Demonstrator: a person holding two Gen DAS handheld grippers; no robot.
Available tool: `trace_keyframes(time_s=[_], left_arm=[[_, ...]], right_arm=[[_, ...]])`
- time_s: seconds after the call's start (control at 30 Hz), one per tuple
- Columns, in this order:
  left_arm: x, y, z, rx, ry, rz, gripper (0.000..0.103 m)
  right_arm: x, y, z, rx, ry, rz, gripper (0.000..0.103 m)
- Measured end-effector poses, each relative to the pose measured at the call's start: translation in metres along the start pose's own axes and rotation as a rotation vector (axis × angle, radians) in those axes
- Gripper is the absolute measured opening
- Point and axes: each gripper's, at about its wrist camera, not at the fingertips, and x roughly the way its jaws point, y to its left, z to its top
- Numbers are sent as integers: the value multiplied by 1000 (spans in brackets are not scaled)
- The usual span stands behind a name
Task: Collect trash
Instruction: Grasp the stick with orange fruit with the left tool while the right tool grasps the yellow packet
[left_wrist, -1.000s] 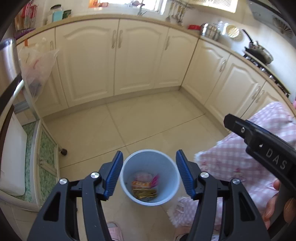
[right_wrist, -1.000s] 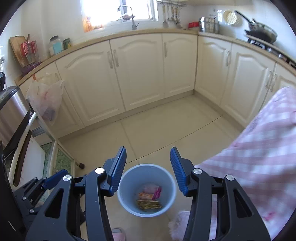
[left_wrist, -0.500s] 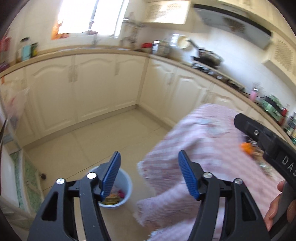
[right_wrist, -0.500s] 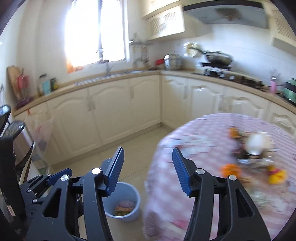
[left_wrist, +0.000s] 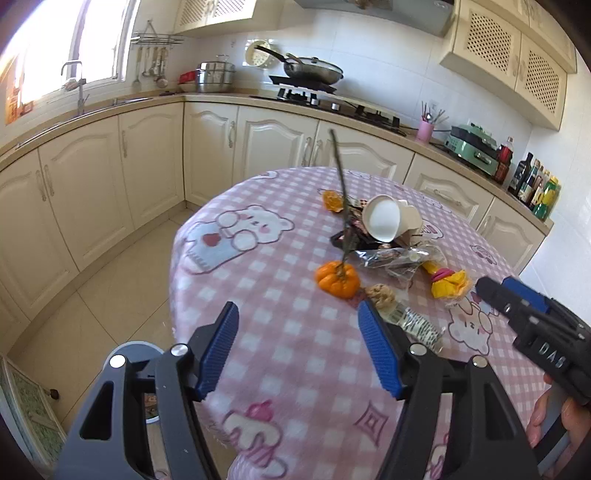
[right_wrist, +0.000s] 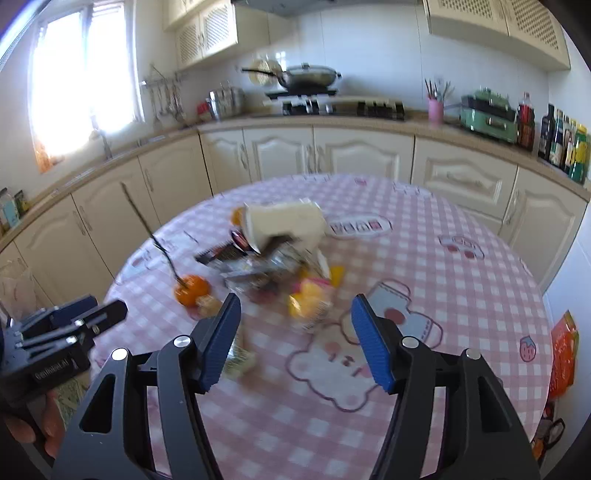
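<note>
On the pink checked bench (left_wrist: 280, 325) I approach the trash pile (left_wrist: 388, 243) slowly; left tongs (left_wrist: 299, 347) apart and empty, right tongs (right_wrist: 295, 339) opening, probably empty.

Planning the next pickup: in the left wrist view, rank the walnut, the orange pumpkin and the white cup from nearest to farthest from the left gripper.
From the left gripper:
1. Walnut, just beyond the right finger.
2. Pumpkin, slightly farther, centre.
3. Cup, farthest, on the pile.

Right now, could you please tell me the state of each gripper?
Left gripper: open, nothing between its fingers.
Right gripper: opening, nothing between its fingers.
</note>
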Motion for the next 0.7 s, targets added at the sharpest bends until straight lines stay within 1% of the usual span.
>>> trace_keyframes(time_s=[0.13, 0.23, 0.33, 0.37, 0.4, 0.43, 0.47, 0.5, 0.53, 0.57, 0.7], left_arm=[[20, -11, 12, 25, 25, 0, 66], [37, -15, 21, 24, 37, -8, 66], [49, -14, 28, 20, 45, -9, 64], [52, -14, 30, 25, 45, -15, 57], [56, -15, 32, 25, 49, -19, 53], [60, -16, 34, 27, 58, -28, 45], [61, -13, 36, 28, 63, -37, 35], [63, -14, 37, 31, 63, -45, 29], [65, -14, 37, 34, 66, -57, 17], [66, -14, 37, 39, 70, -71, 5], [64, -16, 35, 51, 48, -79, 4]], right_arm=[[20, -24, -8, 6, 65, -10, 62], [33, -32, -5, 23, 107, 26, 63], [41, -31, 2, 18, 118, 20, 63], [45, -31, 3, 21, 132, 26, 63], [50, -33, 4, 28, 146, 37, 63], [55, -35, 5, 37, 162, 40, 62], [58, -35, 5, 43, 177, 46, 51], [61, -36, 4, 48, 192, 64, 39], [62, -37, 3, 52, 201, 76, 34], [60, -36, 2, 54, 201, 77, 33], [46, -38, 2, 57, 156, 53, 31]])
